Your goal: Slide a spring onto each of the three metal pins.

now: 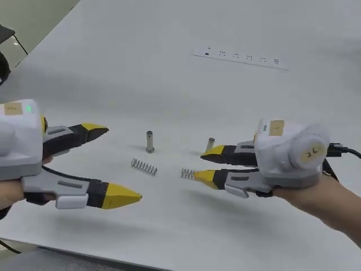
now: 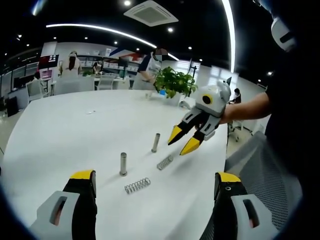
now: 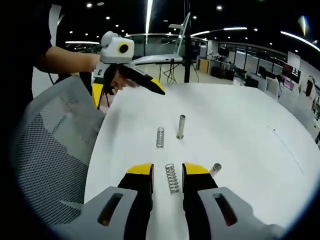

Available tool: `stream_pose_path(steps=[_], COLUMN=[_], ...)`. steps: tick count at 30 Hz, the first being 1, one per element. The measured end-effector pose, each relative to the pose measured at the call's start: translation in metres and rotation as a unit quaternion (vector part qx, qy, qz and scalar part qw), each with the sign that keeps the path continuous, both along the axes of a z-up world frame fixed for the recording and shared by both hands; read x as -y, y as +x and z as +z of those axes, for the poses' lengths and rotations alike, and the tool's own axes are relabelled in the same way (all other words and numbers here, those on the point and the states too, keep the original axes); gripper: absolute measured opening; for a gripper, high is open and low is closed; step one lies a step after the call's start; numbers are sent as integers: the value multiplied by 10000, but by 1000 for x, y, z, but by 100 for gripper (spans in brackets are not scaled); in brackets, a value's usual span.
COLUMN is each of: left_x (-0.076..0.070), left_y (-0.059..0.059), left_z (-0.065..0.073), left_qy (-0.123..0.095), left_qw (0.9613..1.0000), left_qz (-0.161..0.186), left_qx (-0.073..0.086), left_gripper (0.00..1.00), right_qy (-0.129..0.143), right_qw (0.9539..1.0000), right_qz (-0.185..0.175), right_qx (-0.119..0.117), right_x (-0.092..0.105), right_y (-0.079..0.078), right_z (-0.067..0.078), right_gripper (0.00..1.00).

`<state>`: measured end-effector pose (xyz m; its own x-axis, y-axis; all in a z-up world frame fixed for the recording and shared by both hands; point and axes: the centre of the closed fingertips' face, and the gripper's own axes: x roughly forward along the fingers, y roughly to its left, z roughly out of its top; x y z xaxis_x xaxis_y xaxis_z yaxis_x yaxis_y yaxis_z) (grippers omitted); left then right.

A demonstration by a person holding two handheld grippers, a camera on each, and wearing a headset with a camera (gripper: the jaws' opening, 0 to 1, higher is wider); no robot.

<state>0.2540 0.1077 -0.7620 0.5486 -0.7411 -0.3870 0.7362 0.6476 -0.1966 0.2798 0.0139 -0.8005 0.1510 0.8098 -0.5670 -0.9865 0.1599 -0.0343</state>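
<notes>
At right tongs, spring lying flat, lengthwise

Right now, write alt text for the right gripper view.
The right gripper, jaws open, straddles a spring lying on a white table, with a pin beside one tip. Beyond are a second pin, upright, and a second spring; the left gripper hangs open at upper left.

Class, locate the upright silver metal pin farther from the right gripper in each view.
Head view: upright silver metal pin left of centre, just above a coiled steel spring.
Left gripper view: lower centre-left, above that spring.
Right gripper view: centre, right of that spring.
Shared landmark: the spring lying beside it.
</notes>
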Motion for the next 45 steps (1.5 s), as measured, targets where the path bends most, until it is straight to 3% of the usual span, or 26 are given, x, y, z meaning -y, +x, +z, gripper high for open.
stream_pose_path(steps=[9,29,35,45], left_x=[-2,5,5,10], left_y=[-2,-9,-10,-12], left_z=[-2,-1,0,3], left_qy=[16,56,42,58], left_qw=[10000,9999,9999,9998], left_qz=[10,-116,-109,-204], left_qx=[-27,-33,-24,-22], left_gripper=[95,95,95,94], right_qy=[-446,-912,-1075,-1027], right_qw=[9989,9958,9941,9943], right_qz=[104,90,124,235], right_qx=[25,-54,-60,136], right_x=[-2,5,9,13], right_y=[1,5,4,6], right_z=[-18,-47,-55,-45], right_gripper=[19,15,9,8])
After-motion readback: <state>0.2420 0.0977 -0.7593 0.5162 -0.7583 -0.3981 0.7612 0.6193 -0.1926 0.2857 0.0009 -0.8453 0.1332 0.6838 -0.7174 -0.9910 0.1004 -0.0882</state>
